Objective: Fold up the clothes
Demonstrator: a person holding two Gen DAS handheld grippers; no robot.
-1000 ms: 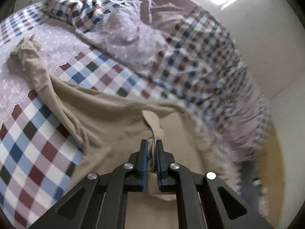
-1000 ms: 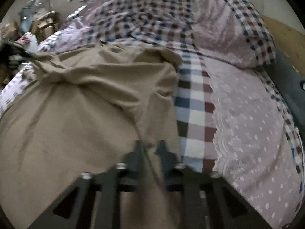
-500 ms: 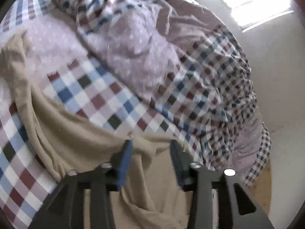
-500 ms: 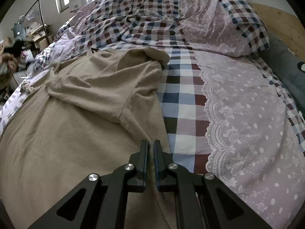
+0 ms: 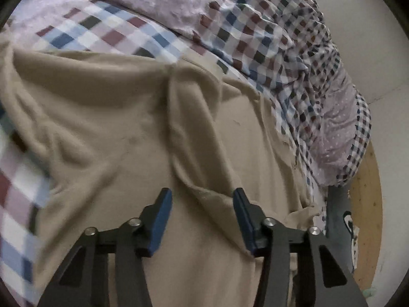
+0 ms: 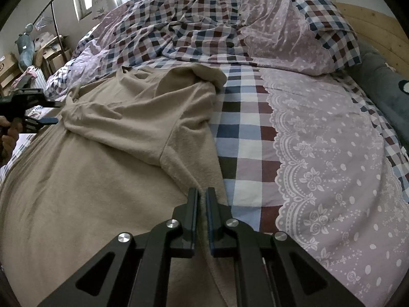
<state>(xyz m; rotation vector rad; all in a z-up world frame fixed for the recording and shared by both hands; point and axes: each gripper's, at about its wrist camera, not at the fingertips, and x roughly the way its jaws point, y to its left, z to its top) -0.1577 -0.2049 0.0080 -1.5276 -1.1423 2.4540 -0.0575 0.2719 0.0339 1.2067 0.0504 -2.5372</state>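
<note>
A beige garment [image 6: 107, 179] lies spread over the checked bed sheet [image 6: 240, 138], with a sleeve folded across its upper part [image 6: 143, 117]. My right gripper [image 6: 202, 197] is shut on the garment's right edge, and a strip of beige cloth shows between its pads. Low over the same garment [image 5: 122, 117], my left gripper [image 5: 202, 199] stands open; a raised fold of cloth runs between the blue pads [image 5: 165, 204] without touching them. In the right wrist view the left gripper [image 6: 56, 112] shows at the far left edge, held by a hand [image 6: 10, 135].
A rumpled checked duvet [image 6: 179, 25] and a pillow [image 6: 294, 41] lie at the head of the bed. A wooden headboard [image 6: 378, 30] and a dark grey cushion [image 6: 383, 87] bound the right side. Boxes [image 6: 51, 56] and a clothes rail [image 6: 55, 18] stand past the left side.
My left gripper let go of the beige fold it pinched, opened wide and sank closer to the garment. My right gripper stayed shut on the garment's edge, about where it was.
</note>
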